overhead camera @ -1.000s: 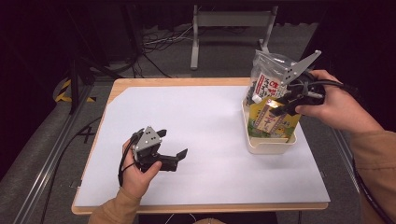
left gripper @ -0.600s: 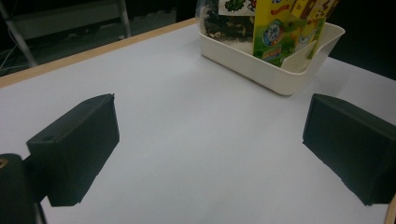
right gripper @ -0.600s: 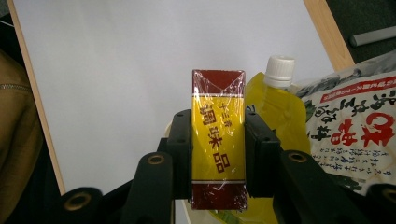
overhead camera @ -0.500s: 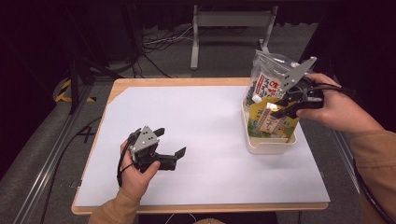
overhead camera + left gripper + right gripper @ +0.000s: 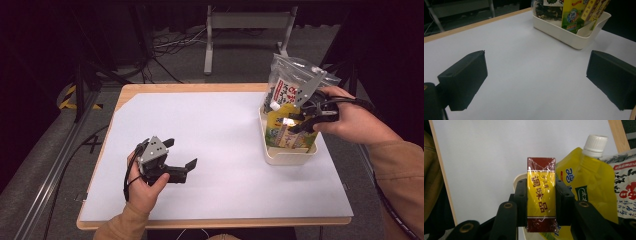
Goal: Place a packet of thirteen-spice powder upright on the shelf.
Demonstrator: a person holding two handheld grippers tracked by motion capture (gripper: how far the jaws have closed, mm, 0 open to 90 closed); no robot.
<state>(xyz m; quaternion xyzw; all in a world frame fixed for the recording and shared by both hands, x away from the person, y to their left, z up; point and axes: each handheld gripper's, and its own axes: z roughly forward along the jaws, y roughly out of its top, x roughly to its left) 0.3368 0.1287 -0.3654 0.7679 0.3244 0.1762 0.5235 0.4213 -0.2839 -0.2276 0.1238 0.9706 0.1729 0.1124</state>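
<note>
Yellow box (image 5: 541, 195) clamped in right tool (image 5: 541, 202) above white bin (image 5: 287, 157).

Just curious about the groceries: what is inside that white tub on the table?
The white tub holds a yellow spout pouch, a clear snack bag and a yellow box clamped by the right gripper. Its floor is hidden.

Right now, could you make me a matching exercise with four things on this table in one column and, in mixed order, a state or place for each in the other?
Things:
1. yellow and red box
2. left gripper
3. yellow pouch with white cap
4. white bin

States or places:
a. stands at the right side of the table and holds the packages
b. clamped between the right gripper fingers
c. open, with nothing between its fingers
d. stands in the bin beside the clamped box

Pairs: 1-b, 2-c, 3-d, 4-a
</note>
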